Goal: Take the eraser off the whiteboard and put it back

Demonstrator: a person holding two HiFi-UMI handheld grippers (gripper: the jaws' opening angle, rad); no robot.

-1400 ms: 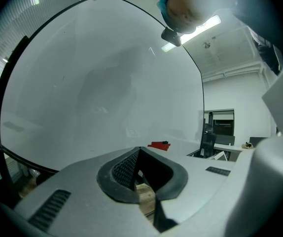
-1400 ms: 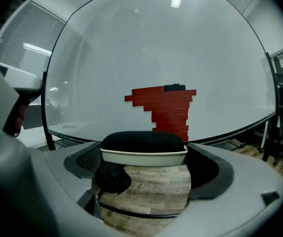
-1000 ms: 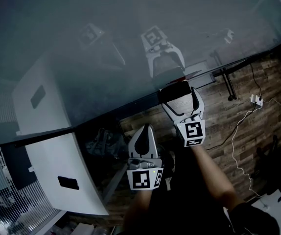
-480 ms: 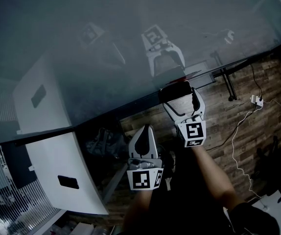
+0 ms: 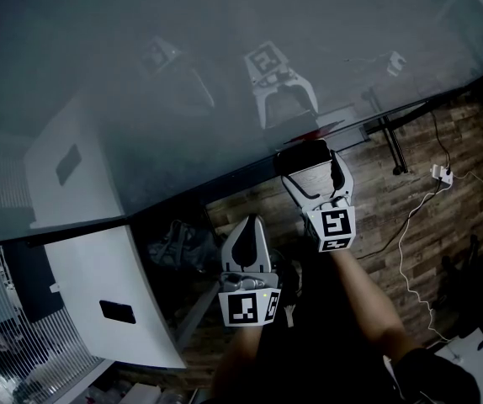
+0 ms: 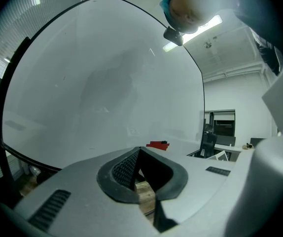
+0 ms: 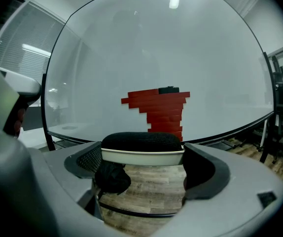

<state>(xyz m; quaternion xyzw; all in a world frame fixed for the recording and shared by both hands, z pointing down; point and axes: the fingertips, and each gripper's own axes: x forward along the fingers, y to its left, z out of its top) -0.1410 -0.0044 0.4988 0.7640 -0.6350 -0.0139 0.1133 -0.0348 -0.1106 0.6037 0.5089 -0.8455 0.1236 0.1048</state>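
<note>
My right gripper is shut on the eraser, a white holder with a black felt pad facing up. It is held just short of the whiteboard's lower edge. On the board ahead is a red stepped patch with a small dark block at its top. My left gripper is shut with nothing in it, lower and to the left; the same red patch shows small beyond it.
A black frame runs along the board's bottom edge. White cabinet panels stand at the left. A wooden floor lies at the right with a black stand leg, a white cable and a plug.
</note>
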